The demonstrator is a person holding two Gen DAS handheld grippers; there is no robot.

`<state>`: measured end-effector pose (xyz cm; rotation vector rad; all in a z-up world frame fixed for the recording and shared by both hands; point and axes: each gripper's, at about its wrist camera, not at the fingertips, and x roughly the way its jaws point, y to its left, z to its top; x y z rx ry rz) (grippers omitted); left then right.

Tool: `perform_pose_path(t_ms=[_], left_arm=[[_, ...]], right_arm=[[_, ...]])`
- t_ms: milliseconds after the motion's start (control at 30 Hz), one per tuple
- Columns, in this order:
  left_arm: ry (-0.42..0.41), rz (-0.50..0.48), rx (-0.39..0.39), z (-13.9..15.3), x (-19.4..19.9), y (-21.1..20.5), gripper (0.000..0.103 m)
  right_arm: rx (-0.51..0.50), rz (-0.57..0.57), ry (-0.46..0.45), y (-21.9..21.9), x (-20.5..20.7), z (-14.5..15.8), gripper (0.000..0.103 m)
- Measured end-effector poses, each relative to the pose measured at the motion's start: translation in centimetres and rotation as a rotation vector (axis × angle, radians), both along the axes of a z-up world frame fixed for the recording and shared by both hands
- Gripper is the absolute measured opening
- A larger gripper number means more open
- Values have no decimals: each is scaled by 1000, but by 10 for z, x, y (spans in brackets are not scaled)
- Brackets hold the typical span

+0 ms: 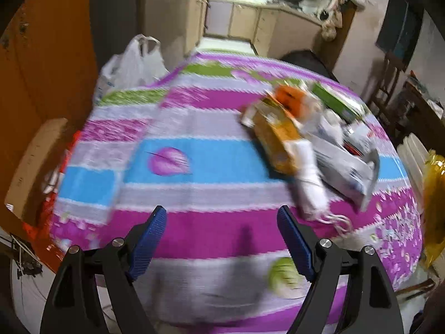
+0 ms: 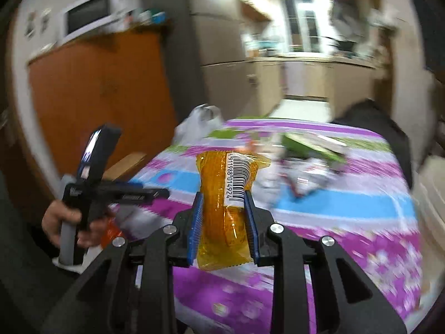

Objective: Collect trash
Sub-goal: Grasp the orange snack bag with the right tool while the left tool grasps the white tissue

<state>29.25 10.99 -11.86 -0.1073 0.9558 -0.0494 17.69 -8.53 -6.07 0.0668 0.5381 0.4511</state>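
Observation:
My right gripper is shut on an orange plastic snack wrapper with a barcode label and holds it upright above the table. My left gripper is open and empty over the near edge of the striped tablecloth. It also shows in the right wrist view, held in a hand at the left. A pile of trash lies on the table's right side: a yellow packet, an orange wrapper, white paper, a grey box and a green box. Both views are blurred.
A white plastic bag stands at the table's far left edge and shows in the right wrist view. A cardboard box sits left of the table by an orange cabinet. A yellow bag hangs at the right. A dark chair stands behind.

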Motion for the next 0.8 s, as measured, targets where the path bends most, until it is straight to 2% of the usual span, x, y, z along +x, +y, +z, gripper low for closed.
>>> perform_pose_path(t_ms=[67, 200, 300, 433, 533, 667, 800], left_arm=[[24, -34, -18, -3, 6, -23, 66], [9, -47, -24, -4, 17, -62, 66], [11, -24, -34, -9, 28, -75, 66], [54, -7, -56, -21, 45, -80, 57], [39, -4, -50, -22, 49, -83, 51], [18, 17, -49, -25, 46, -82, 28], [10, 6, -58, -26, 37, -77, 27]], right_arm=[[37, -43, 14, -16, -2, -4, 27], [65, -69, 31, -31, -8, -13, 27], [86, -74, 37, -42, -10, -17, 27], [113, -85, 53, -46, -13, -29, 27], [122, -87, 71, -48, -12, -34, 27], [129, -93, 88, -45, -10, -40, 27], [133, -95, 92, -41, -6, -41, 27]])
